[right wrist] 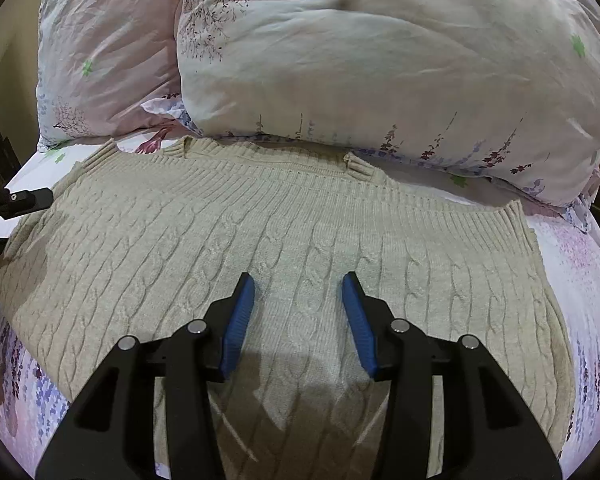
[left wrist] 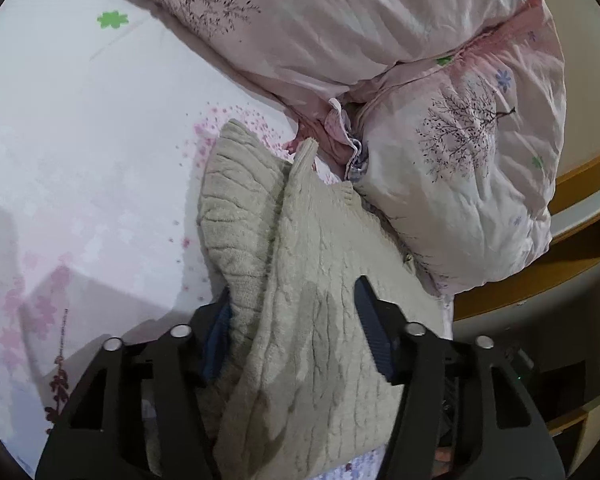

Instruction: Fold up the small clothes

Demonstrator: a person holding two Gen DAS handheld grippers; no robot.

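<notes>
Beige cable-knit sweater (right wrist: 284, 240) lies spread on the floral bedsheet (right wrist: 580, 280), ribbed hem toward the quilt.

Right gripper (right wrist: 299, 292) hovers over the sweater's middle, blue pads (right wrist: 238, 320) wide apart, nothing between them.

Left gripper (left wrist: 296, 300): a raised fold of the sweater (left wrist: 300, 260) bunches between its fingers, one pad (left wrist: 374, 328) against the knit, the other mostly hidden behind it. Looks like a grip on the fabric.

Bulky crumpled quilt (right wrist: 380, 60) presses against the sweater's far edge, overhanging the sheet. In the left wrist view the quilt (left wrist: 460, 180) sits just beside the lifted fold. Wooden furniture (left wrist: 580, 248) at far right.
</notes>
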